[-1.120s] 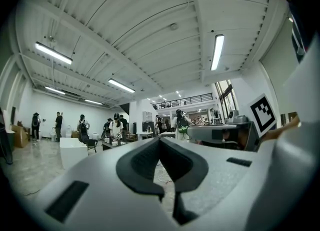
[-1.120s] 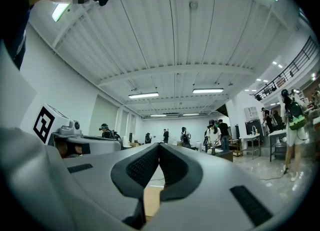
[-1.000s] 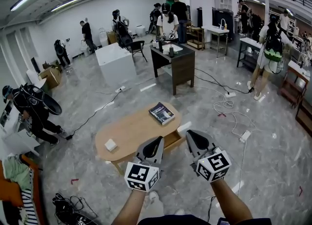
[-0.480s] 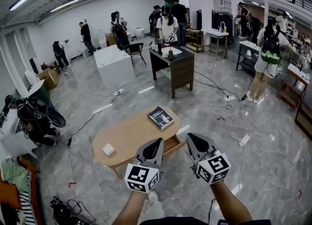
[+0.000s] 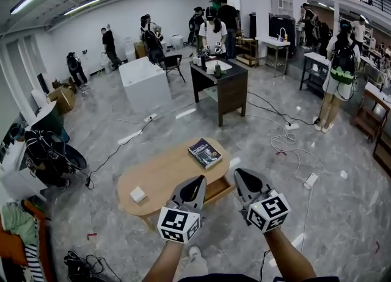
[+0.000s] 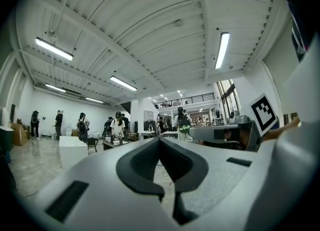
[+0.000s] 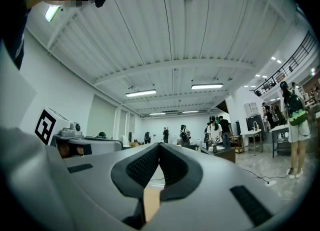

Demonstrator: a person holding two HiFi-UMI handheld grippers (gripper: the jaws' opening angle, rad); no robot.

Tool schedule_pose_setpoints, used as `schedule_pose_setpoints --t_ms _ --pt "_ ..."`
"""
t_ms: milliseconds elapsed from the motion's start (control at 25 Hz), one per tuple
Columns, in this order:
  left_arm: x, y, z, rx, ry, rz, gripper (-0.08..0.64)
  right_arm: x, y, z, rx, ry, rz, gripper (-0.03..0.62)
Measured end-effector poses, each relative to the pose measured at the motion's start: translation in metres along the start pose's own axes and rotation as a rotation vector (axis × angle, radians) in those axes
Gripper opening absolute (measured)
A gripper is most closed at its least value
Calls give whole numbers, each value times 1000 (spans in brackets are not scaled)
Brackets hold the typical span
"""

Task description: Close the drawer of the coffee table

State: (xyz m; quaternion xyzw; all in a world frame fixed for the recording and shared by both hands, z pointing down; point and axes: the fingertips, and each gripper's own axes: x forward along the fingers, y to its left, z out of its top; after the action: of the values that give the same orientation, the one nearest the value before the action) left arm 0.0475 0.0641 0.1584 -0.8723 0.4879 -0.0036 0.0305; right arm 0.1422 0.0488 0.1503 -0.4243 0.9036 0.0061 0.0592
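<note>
The oval wooden coffee table (image 5: 160, 174) stands on the grey floor just ahead of me in the head view. Its drawer (image 5: 217, 190) juts out open on the near right side, seen between my two grippers. A dark book (image 5: 204, 153) lies on the table's right end and a small white box (image 5: 138, 195) on its left end. My left gripper (image 5: 200, 179) is shut and empty, held in the air over the table's near edge. My right gripper (image 5: 238, 172) is also shut and empty, just right of the drawer. Both gripper views look up at the ceiling, with shut jaw tips: left gripper (image 6: 160, 139), right gripper (image 7: 159, 145).
A dark desk (image 5: 221, 82) and a white block (image 5: 144, 83) stand farther back, with several people around the room. Cables (image 5: 293, 146) and a power strip (image 5: 310, 180) lie on the floor to the right. A crouching person (image 5: 46, 155) is at the left.
The table has shifted slightly in the head view as I moved. Both grippers stay shut at about the same place. People in the background have walked a little.
</note>
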Motion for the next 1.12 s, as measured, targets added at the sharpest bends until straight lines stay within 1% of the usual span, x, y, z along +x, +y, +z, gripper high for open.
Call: schedule_pose_setpoints --t_ms 200,800,960,1120 --pt "17 28 -5 -17 2 -1 3 32 -8 -4 -3 9 -3 12" --pt "74 132 6 -34 12 -26 3 150 -29 1 -1 25 -38 12" --pt "83 167 -1 -42 16 -25 2 182 -28 -6 -3 28 -45 12" --pt "94 190 -9 -49 24 -45 3 206 -32 -14 4 29 -69 12"
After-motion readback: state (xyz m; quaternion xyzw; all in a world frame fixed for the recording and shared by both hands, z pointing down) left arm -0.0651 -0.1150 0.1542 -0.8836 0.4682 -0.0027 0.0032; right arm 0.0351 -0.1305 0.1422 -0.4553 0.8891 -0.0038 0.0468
